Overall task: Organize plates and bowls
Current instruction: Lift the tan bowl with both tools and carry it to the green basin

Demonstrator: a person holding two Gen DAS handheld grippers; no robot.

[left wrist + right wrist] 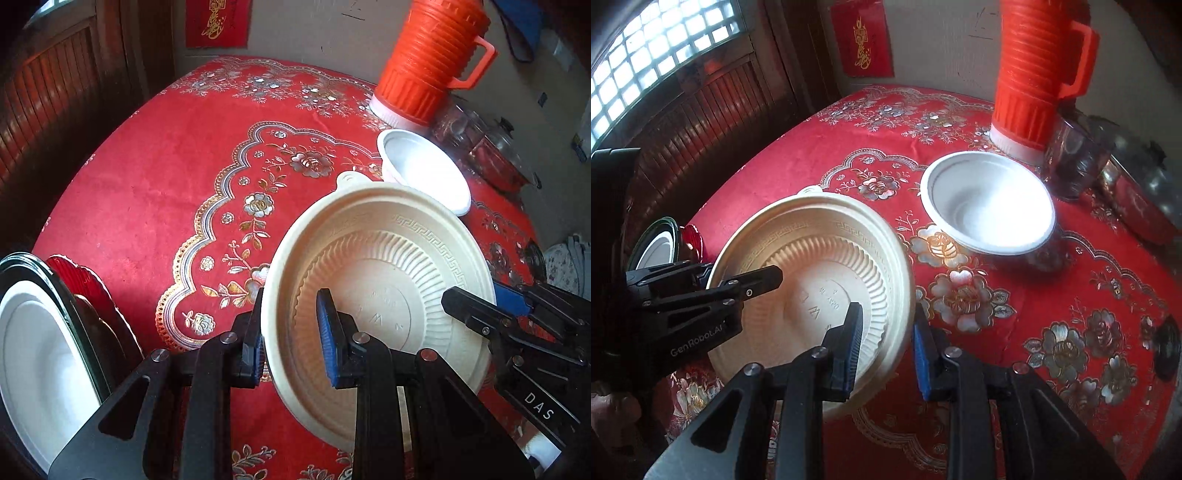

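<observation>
Cream plate [380, 295] tilted above the counter [147, 206], rim straddled by left gripper [291, 336] and right gripper [886, 343]; fingers not visibly clenched; likely to slip, dropping toward white bowl [988, 206].

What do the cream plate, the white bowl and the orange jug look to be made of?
Cream plate: probably moulded pulp or matte plastic, given its embossed ribs and fret border.
White bowl: thin glossy plastic or foam, with a rolled rim; hard to tell which.
Orange jug: ribbed plastic with a slight sheen and a moulded handle.
</observation>
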